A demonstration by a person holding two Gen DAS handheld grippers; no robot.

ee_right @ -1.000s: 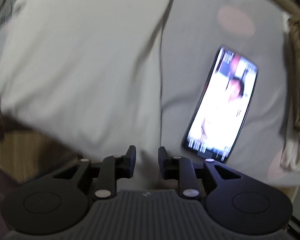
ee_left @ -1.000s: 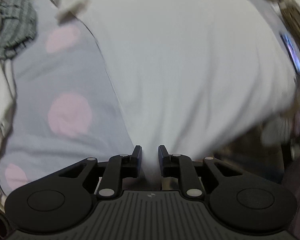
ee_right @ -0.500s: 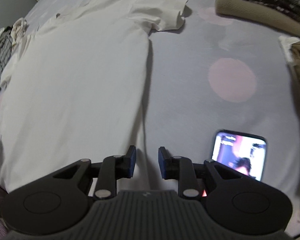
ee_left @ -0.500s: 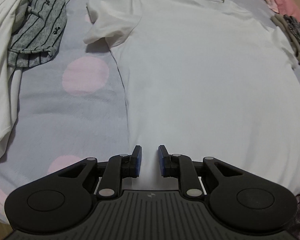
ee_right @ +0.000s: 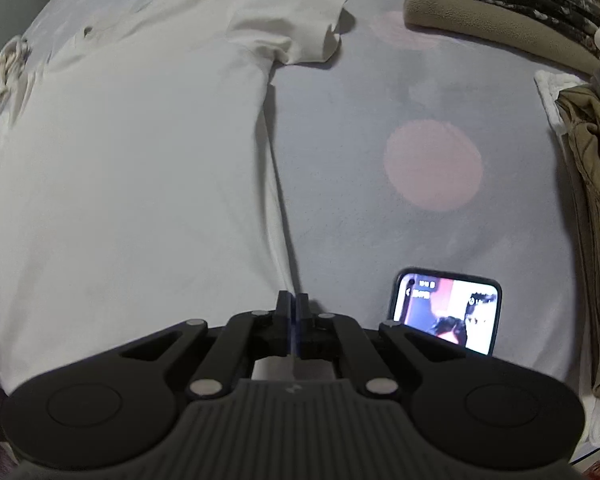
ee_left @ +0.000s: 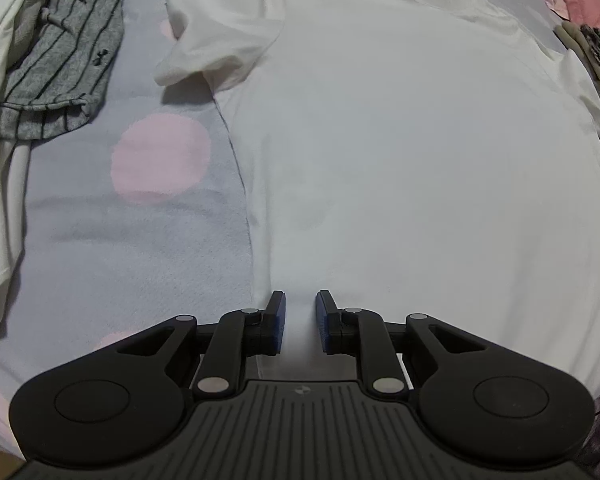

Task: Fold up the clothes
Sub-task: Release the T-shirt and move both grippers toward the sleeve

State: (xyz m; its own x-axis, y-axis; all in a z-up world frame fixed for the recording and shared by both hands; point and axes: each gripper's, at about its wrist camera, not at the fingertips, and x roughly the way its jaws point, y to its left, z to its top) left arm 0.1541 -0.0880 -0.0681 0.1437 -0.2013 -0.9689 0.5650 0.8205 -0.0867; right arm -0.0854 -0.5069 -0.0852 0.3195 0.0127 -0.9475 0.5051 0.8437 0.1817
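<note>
Half a second back the right tool (ee_right: 293, 322) stood with its jaws apart at the lower right corner of the white T-shirt (ee_right: 132, 160); now the jaws are together, and the shirt's side edge runs straight down into them, though whether cloth is pinched there cannot be told. A second ago both views were smeared and the shirt hung loose; now it lies spread flat on the bed (ee_left: 140, 240), a grey cover with pink dots. The left tool (ee_left: 300, 322) shows the same narrow gap as before, with the shirt's lower hem lying between its blue pads (ee_left: 278, 322); the pads do not visibly press the cloth.

The shirt lies with its long axis running up the frame in both views: the hem is at the bottom by the tools, the collar at the top. In the left wrist view one short sleeve (ee_left: 220, 40) is crumpled and partly turned over at the upper left; in the right wrist view the other sleeve (ee_right: 300, 28) sticks out toward the upper right.

A grey striped garment (ee_left: 64, 60) lies on a white cloth at the far left of the left view. A lit phone (ee_right: 448, 308) lies on the bed at the lower right of the right view, just beside the tool. Folded khaki clothes (ee_right: 592, 200) sit at the right edge.
</note>
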